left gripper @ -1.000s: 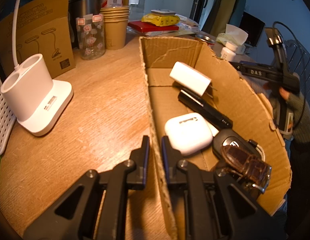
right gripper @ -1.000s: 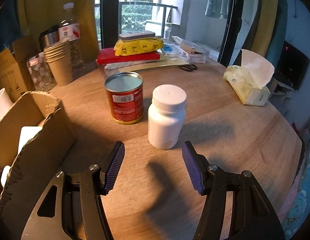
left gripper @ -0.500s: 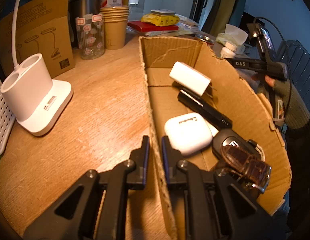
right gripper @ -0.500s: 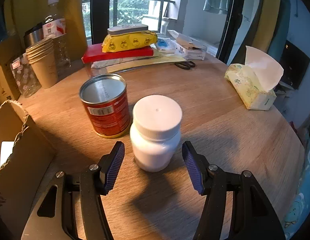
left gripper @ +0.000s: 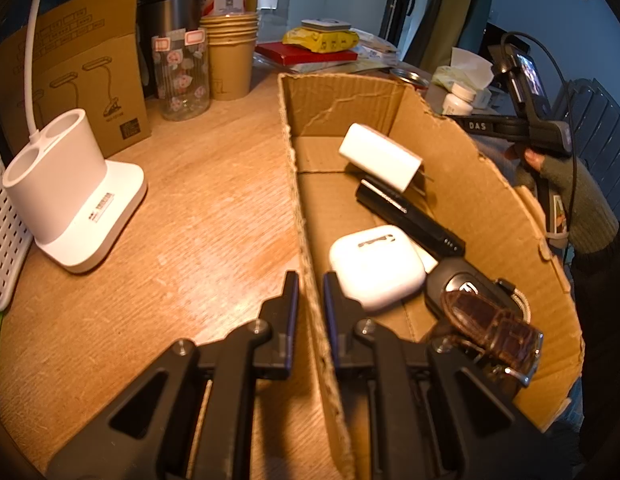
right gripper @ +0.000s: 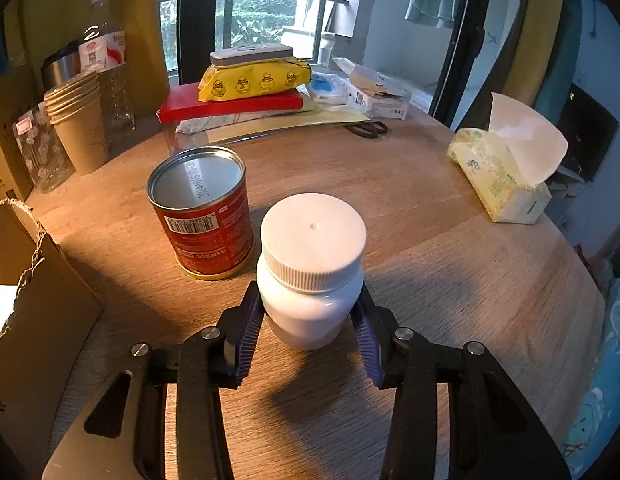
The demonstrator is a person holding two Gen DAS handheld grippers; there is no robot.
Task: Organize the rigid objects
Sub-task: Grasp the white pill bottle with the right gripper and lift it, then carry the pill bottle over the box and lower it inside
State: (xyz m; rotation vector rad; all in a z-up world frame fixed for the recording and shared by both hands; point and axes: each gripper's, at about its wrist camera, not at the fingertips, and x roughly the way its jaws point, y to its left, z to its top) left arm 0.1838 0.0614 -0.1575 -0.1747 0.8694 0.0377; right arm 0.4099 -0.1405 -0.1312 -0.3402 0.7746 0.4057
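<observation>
The cardboard box (left gripper: 462, 184) sits on the tabletop (right gripper: 430, 248), its near wall pinched between the left gripper's (left gripper: 310, 292) fingers. The white bottle (right gripper: 310, 276) stands upright squarely between the right gripper's (right gripper: 307, 320) fingers, which have just been closing and now press its sides below the cap. The red can (right gripper: 201, 212) stands just ahead of the left finger.

The left gripper (left gripper: 310, 292) has its jaws clamped on the near wall of the cardboard box (left gripper: 482, 200). Inside the box lie a white earbud case (left gripper: 376, 266), black remote (left gripper: 410, 216), white charger (left gripper: 380, 156) and car key (left gripper: 462, 288).
</observation>
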